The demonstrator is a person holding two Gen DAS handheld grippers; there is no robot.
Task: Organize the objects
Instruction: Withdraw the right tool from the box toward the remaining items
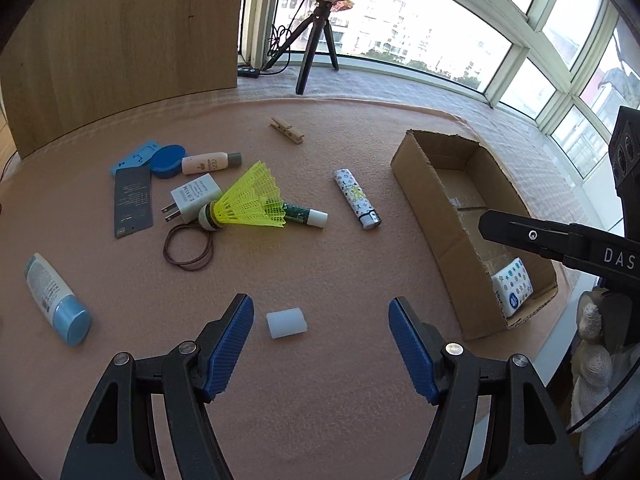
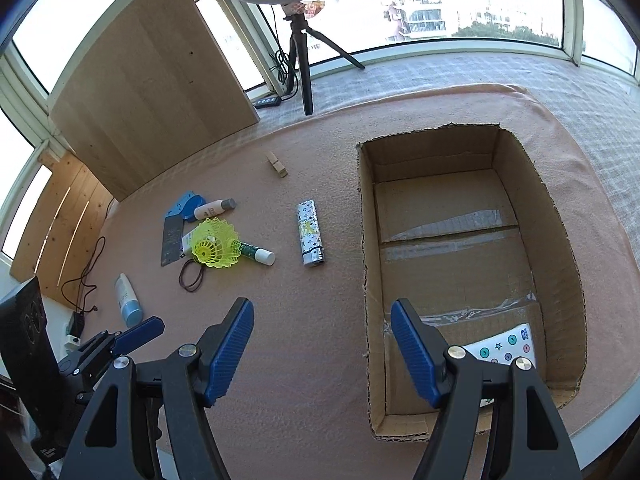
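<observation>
Left wrist view shows my left gripper (image 1: 321, 322) spread wide and empty with the small white block (image 1: 287, 323) lying just inside its left jaw, apparently lined up for pickup, while my right gripper (image 2: 322, 324), equally wide and empty, straddles the near wall of the cardboard box (image 2: 370, 264).

in the left wrist view a cardboard box (image 1: 448, 216) stands at the right of the mat (image 1: 320, 360), a tissue pack (image 1: 514, 286) in its near corner. a lighter (image 1: 357, 199) lies left of the box, a clothespin (image 1: 286, 131) behind it. further left, a shuttlecock (image 1: 250, 202) rests over a charger plug (image 1: 191, 199) and a glue stick (image 1: 308, 215), with hair ties (image 1: 188, 250) in front. a tube (image 1: 54, 299) lies at the far left, a small block (image 1: 287, 323) at lower centre.
</observation>
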